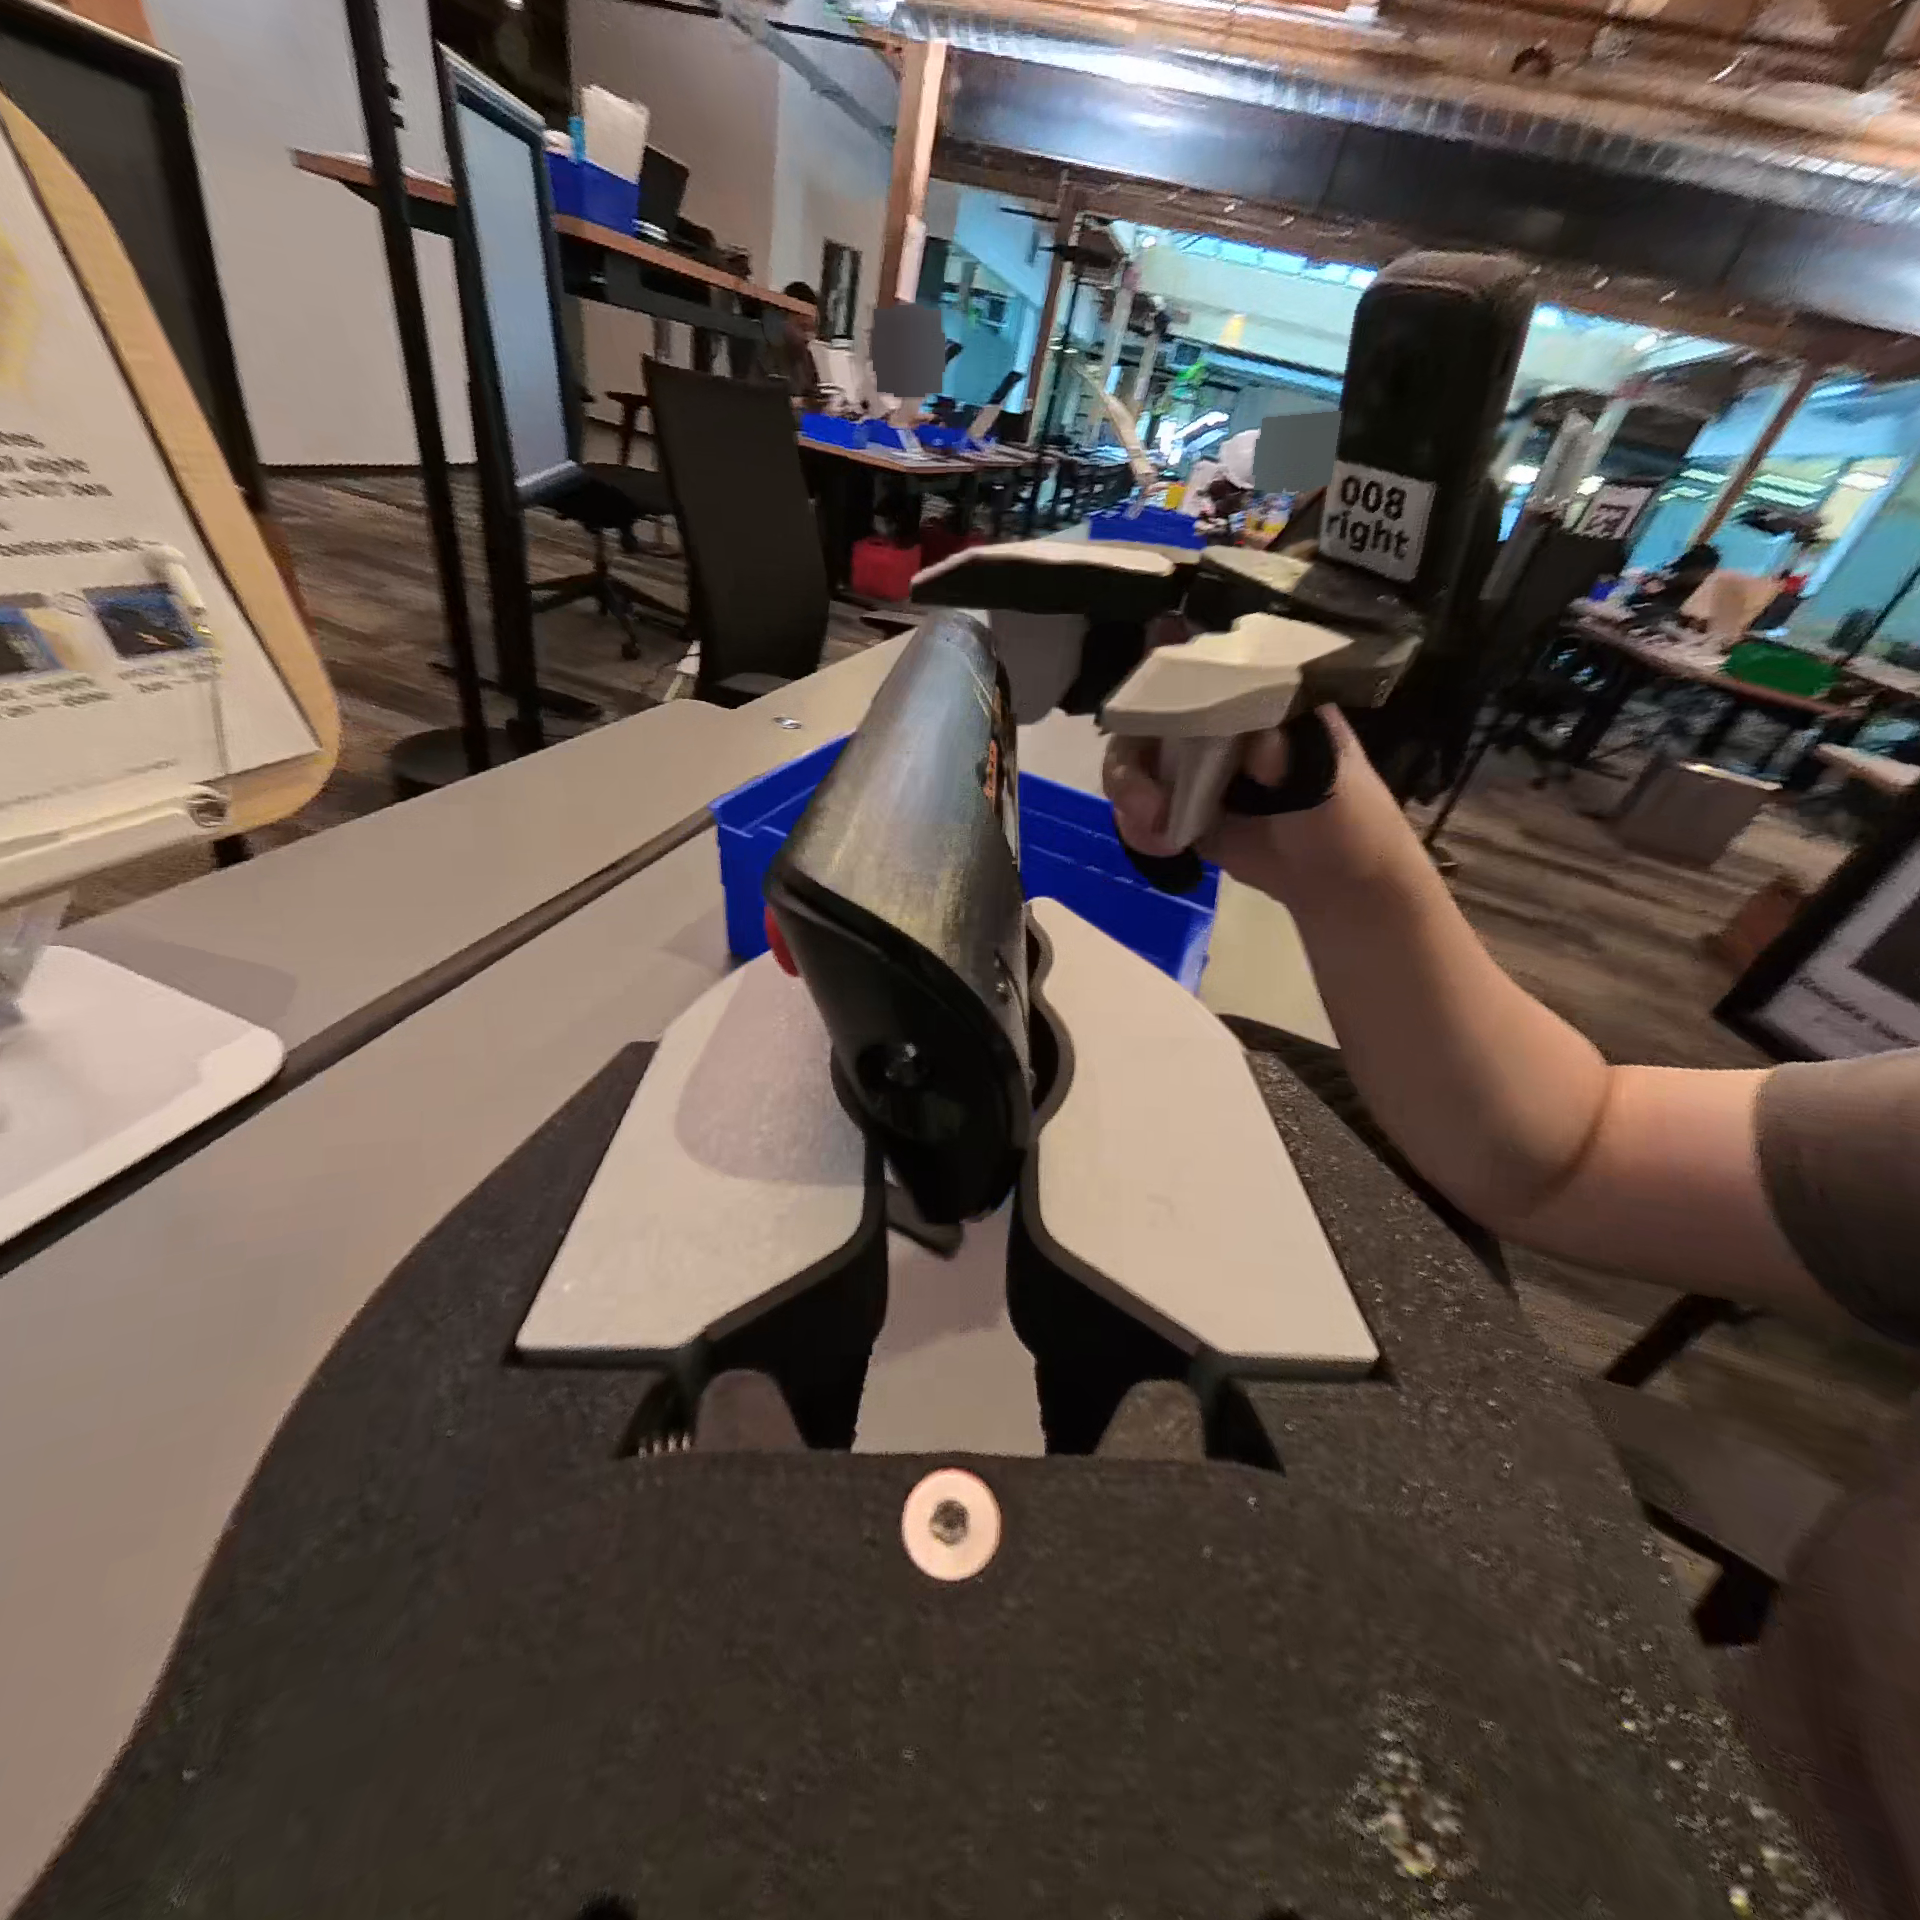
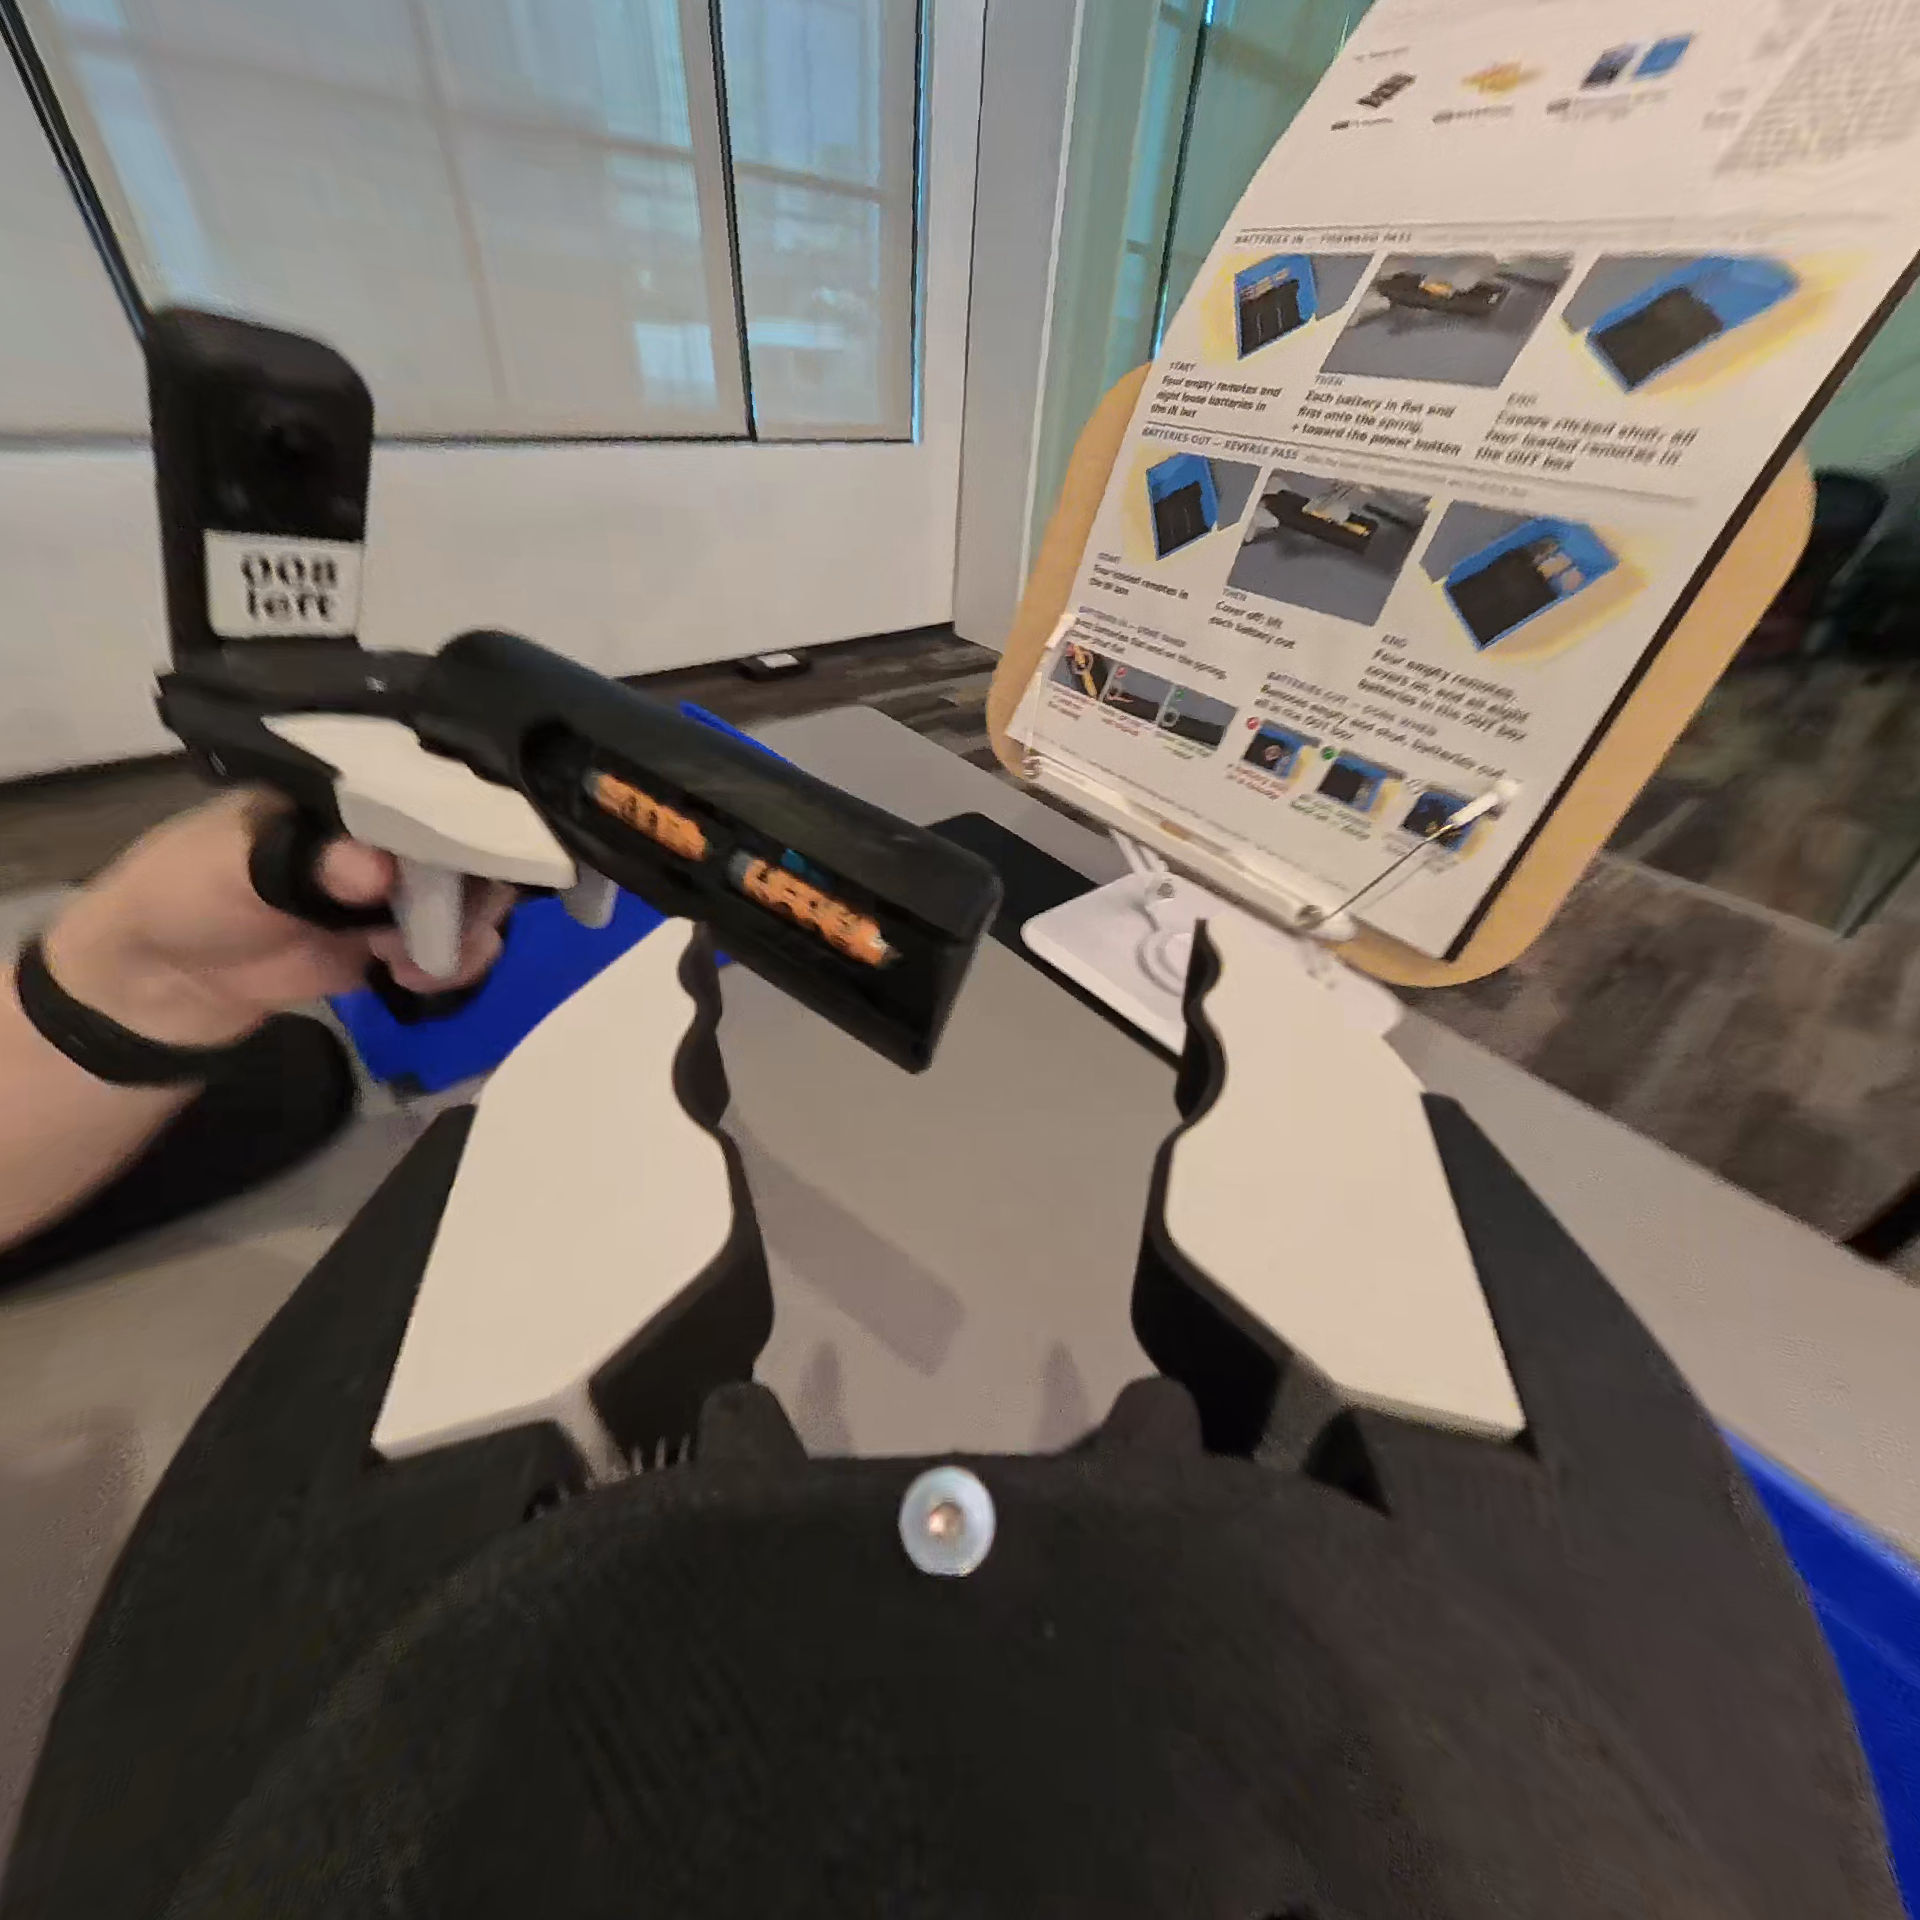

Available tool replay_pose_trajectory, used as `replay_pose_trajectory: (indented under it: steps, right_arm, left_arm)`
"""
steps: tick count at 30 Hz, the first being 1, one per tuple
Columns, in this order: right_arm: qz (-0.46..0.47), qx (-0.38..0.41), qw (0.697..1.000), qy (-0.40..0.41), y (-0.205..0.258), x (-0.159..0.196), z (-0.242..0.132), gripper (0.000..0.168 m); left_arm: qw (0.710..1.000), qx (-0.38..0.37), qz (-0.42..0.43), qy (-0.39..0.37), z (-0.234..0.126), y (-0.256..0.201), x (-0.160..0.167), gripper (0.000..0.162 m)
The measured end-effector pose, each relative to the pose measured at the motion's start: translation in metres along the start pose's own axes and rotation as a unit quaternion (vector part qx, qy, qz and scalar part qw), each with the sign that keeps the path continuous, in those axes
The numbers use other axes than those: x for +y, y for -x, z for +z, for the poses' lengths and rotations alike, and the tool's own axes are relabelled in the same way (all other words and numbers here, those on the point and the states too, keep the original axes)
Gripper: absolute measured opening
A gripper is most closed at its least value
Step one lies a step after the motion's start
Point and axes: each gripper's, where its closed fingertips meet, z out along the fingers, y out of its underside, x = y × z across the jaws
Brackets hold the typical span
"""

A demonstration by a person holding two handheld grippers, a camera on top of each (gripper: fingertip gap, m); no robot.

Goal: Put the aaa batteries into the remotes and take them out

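Where the left wrist view looks down its own fingers, the left gripper (image 1: 951, 1049) is clenched on the lower end of a black remote (image 1: 914, 914), which tilts up and away above the grey table (image 1: 364, 1039). Beyond it a blue bin (image 1: 1091, 842) sits on the table; what it holds cannot be told from here. The right gripper (image 1: 1018, 644) hovers just past the remote's far end, its grey fingers apart, held by a hand (image 1: 1247, 810) with the forearm reaching in from the right. A printed instruction sheet on a stand (image 1: 135, 623) is at the left.

From the right wrist view, the right gripper (image 2: 951, 997) stands released, jaws wide with nothing between them. Ahead and to the left, a hand (image 2: 208, 935) wearing a dark wristband holds the left gripper (image 2: 582, 821), which grips the remote (image 2: 769, 842) by one end. The remote's battery bay faces the camera with the cover off, and two orange batteries (image 2: 727, 857) lie in it end to end. A blue bin (image 2: 499, 977) shows behind and below that hand, its contents hidden. The instruction sheet (image 2: 1403, 499) leans on its stand to the right.
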Motion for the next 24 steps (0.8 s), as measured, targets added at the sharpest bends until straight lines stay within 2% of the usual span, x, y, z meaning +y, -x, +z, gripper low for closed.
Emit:
replay_pose_trajectory:
  steps: [4, 8, 11, 17, 20, 24]
  right_arm:
    - [0.06, 0.014, 0.998, -0.011, -0.001, 0.001, 0.004, 0.087]
    - [0.085, 0.015, 0.996, 0.023, 0.001, 0.015, 0.012, 0.086]
    - [0.087, 0.02, 0.996, 0.028, 0.001, 0.019, 0.013, 0.069]
    - [0.078, 0.021, 0.996, 0.04, 0.002, 0.024, 0.016, 0.068]
    - [0.077, 0.01, 0.996, 0.043, 0.006, 0.024, 0.016, 0.061]
    - [0.085, -0.007, 0.996, 0.04, 0.008, 0.021, 0.014, 0.06]
  left_arm:
    - [0.999, -0.033, 0.027, 0.013, 0.003, 0.001, 0.003, 0.022]
    - [0.997, -0.058, 0.05, 0.021, 0.006, -0.001, 0.006, 0.022]
    - [0.993, -0.078, 0.082, 0.031, 0.008, -0.002, 0.008, 0.022]
    - [0.987, -0.1, 0.118, 0.039, 0.011, -0.004, 0.01, 0.022]
    - [0.987, -0.099, 0.118, 0.04, 0.011, -0.006, 0.01, 0.022]
    - [0.989, -0.088, 0.112, 0.037, 0.011, -0.009, 0.008, 0.022]
